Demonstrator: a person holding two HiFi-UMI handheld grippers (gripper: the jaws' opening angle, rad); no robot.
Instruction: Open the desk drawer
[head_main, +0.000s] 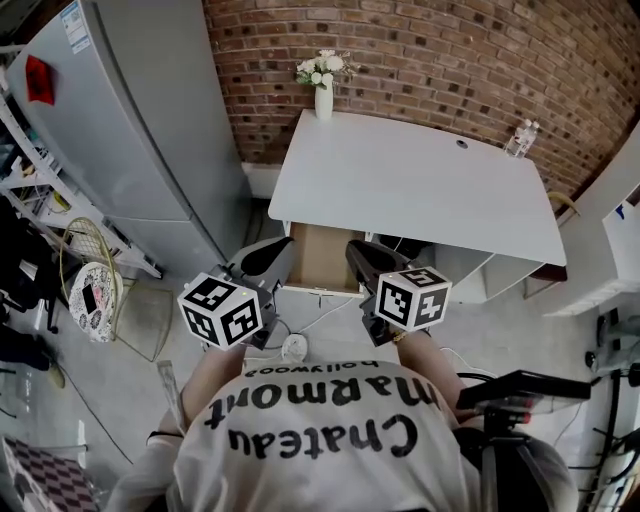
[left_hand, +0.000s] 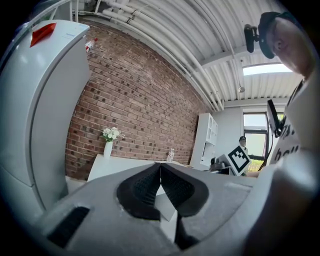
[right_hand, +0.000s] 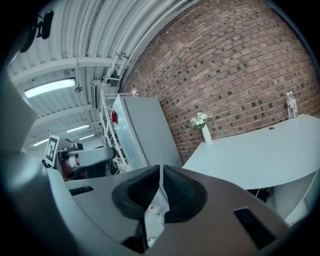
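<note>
We hold 2 grippers in front of the white table (head_main: 420, 185), 1 at each side of the drawer (head_main: 325, 258) under the table's near edge; in the head view the drawer stands pulled out toward us with its brown inside showing, so we judge the opening largely done. The left gripper (left_hand: 160, 166) has its jaws pressed together at the tips with nothing between them; the right gripper (right_hand: 160, 169) is likewise closed on nothing. Both point roughly level toward the drawer front, just beside its 2 corners; whether either touches it we cannot tell, since the head view shows that spot too small. A vase of flowers (head_main: 323, 92) and a bottle (head_main: 520, 138) stand at the table's far edge, well apart from the drawer, so we judge a pull would not disturb them; a grey fridge (head_main: 130, 130) stands at the left, clear of the drawer's path.
</note>
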